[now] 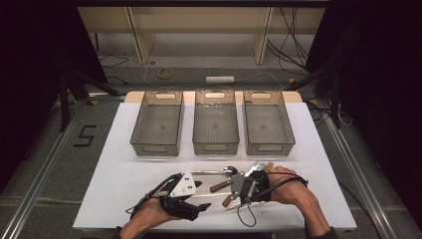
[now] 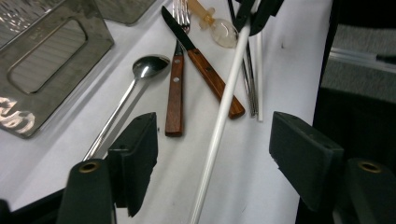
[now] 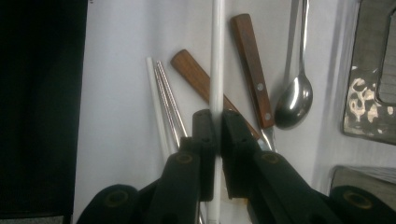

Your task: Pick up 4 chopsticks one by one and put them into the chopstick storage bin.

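Observation:
My right gripper (image 1: 233,193) (image 3: 215,128) is shut on a long white chopstick (image 3: 216,51), held off the white table top. The same chopstick (image 2: 219,126) runs lengthwise through the gap of my left gripper (image 1: 203,195) (image 2: 217,140), whose jaws stand apart on either side and do not touch it. Below it lie a steel spoon (image 2: 149,65) (image 3: 294,98), a wood-handled fork (image 2: 175,93), a wood-handled knife (image 2: 212,79), a pair of metal chopsticks (image 2: 250,93) and a second white chopstick (image 2: 259,79).
Three clear plastic bins (image 1: 154,148) (image 1: 215,148) (image 1: 268,148) stand in a row behind the cutlery. A translucent amber plastic spoon (image 2: 219,30) lies beyond the knife. The table's near edge runs just under both hands.

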{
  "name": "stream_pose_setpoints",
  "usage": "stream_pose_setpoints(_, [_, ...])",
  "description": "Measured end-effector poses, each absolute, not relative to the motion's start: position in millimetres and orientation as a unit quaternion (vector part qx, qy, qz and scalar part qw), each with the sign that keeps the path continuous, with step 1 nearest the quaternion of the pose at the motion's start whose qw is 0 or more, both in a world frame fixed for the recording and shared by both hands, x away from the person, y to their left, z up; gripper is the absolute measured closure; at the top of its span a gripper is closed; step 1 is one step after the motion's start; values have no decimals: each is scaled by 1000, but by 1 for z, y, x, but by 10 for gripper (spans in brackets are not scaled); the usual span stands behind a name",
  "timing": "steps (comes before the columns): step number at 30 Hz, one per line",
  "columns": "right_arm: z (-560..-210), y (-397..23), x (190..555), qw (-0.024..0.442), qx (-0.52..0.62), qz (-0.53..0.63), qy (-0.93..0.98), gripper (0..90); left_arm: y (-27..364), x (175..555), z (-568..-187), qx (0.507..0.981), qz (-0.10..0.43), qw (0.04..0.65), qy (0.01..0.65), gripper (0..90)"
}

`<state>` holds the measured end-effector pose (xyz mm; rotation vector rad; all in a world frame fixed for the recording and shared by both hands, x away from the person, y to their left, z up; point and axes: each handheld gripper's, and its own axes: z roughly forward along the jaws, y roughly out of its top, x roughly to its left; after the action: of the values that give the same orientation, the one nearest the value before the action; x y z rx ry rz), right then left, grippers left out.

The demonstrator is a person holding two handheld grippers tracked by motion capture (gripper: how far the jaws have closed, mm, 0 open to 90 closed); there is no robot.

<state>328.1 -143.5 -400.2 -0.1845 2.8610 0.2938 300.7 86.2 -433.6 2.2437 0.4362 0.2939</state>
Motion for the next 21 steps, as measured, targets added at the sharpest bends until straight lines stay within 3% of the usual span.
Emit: stream_pose_setpoints(21, [-406,-119,319,128,-96,86,983,853,77,299,-440,923,97,352,123,665])
